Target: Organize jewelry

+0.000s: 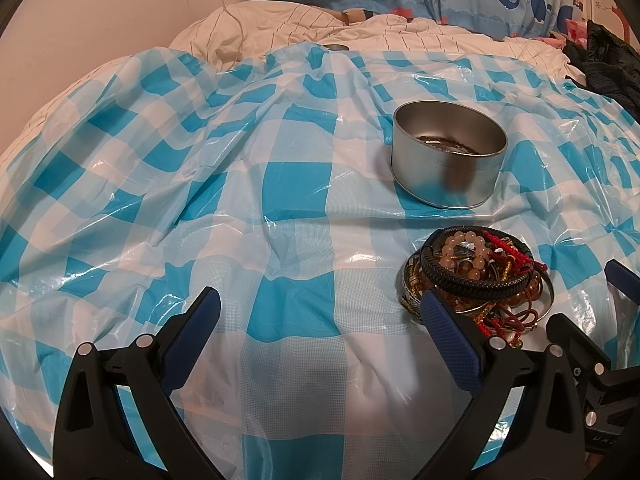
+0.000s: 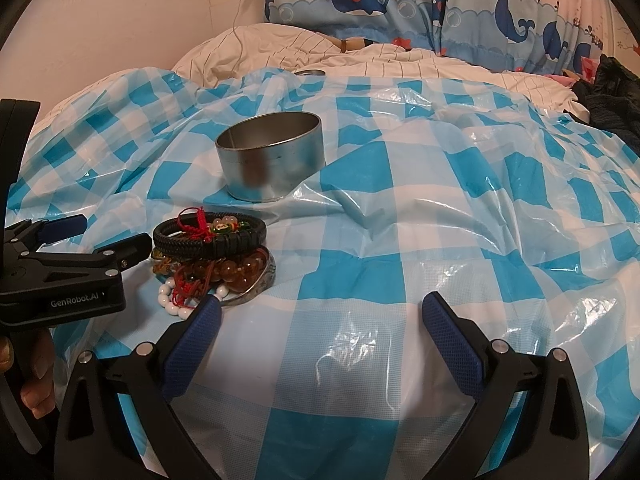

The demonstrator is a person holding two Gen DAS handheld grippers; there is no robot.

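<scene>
A pile of jewelry (image 1: 476,272) lies on the blue-and-white checked plastic sheet: black braided bracelets, bead strings, red cords, metal bangles. It also shows in the right wrist view (image 2: 212,256). A round metal tin (image 1: 448,156) stands open behind the pile, with something small at its bottom; it also shows in the right wrist view (image 2: 270,156). My left gripper (image 1: 320,300) is open and empty, its right finger just in front of the pile. My right gripper (image 2: 320,308) is open and empty, its left finger at the pile's near edge.
The checked plastic sheet (image 1: 200,200) covers a bed with a striped white duvet (image 1: 320,24). A whale-print pillow (image 2: 380,0) lies at the back. Dark clothing (image 2: 616,92) sits at the far right. A small round lid (image 2: 310,73) lies behind the sheet.
</scene>
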